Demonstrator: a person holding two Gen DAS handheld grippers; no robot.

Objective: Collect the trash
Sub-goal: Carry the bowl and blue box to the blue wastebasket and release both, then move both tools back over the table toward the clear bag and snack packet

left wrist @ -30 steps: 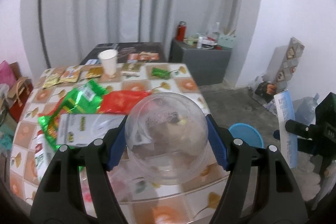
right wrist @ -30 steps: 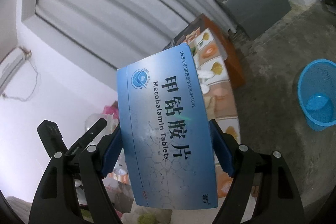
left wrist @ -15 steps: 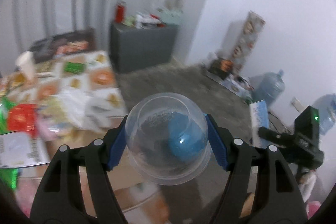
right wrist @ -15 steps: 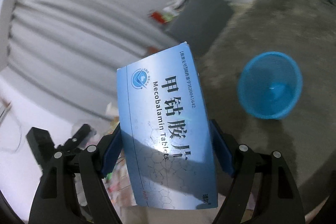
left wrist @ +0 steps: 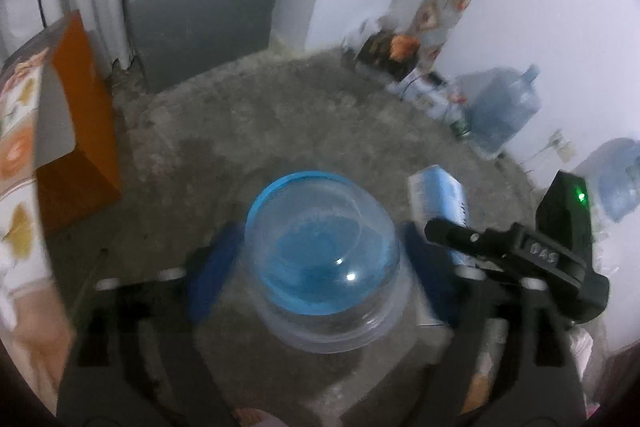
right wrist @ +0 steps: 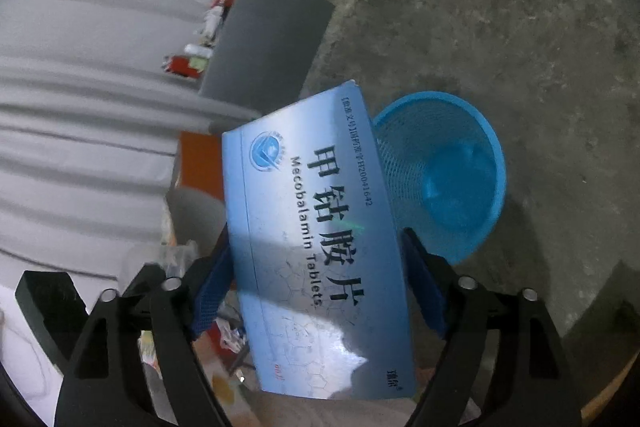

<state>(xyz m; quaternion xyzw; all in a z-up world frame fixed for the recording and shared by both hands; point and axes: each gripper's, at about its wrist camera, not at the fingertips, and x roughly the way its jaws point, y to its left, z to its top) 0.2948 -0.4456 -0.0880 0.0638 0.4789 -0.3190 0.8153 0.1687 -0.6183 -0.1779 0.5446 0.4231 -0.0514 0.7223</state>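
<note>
Tongs (left wrist: 320, 267) opening (cup (left wrist: 324, 267) between)

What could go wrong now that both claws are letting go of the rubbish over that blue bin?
The right gripper is opening, but the tablet box sits left of the blue basket, so it may hit the rim or floor. The left gripper is opening around the clear plastic cup; light and round, it might bounce out. Both dropping together, they could collide.
</note>
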